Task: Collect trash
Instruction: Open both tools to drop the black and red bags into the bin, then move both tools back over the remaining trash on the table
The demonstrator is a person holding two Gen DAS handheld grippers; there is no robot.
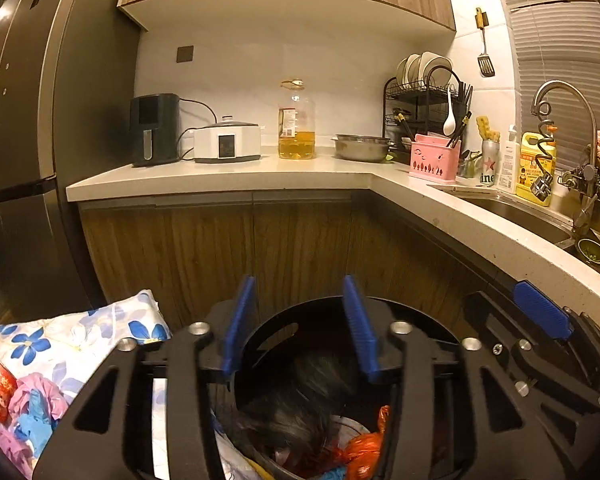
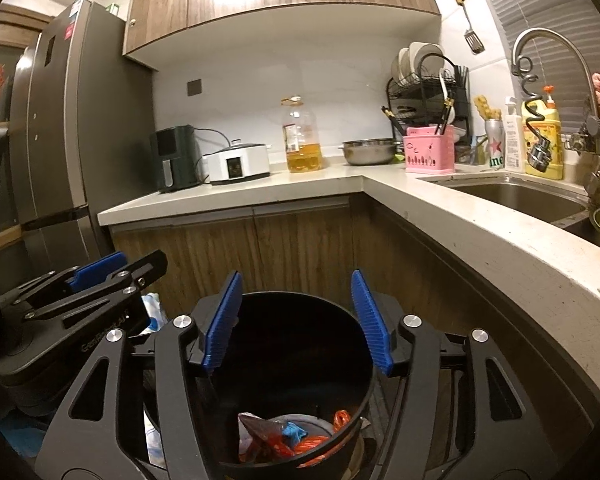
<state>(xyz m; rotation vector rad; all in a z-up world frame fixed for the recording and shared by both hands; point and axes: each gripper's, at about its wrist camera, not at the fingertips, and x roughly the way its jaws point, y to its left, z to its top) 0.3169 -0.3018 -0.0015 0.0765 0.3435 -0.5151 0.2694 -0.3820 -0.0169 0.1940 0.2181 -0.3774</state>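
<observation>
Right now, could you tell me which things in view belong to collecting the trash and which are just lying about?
Job: bin; trash inside it; left gripper and right gripper, both open and empty above it.

Lying about: oil bottle; steel bowl; dish rack; air fryer; cooker; fridge.

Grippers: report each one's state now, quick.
Left gripper: open, holding nothing, above the round black trash bin.
Right gripper: open, holding nothing, above that bin.
</observation>
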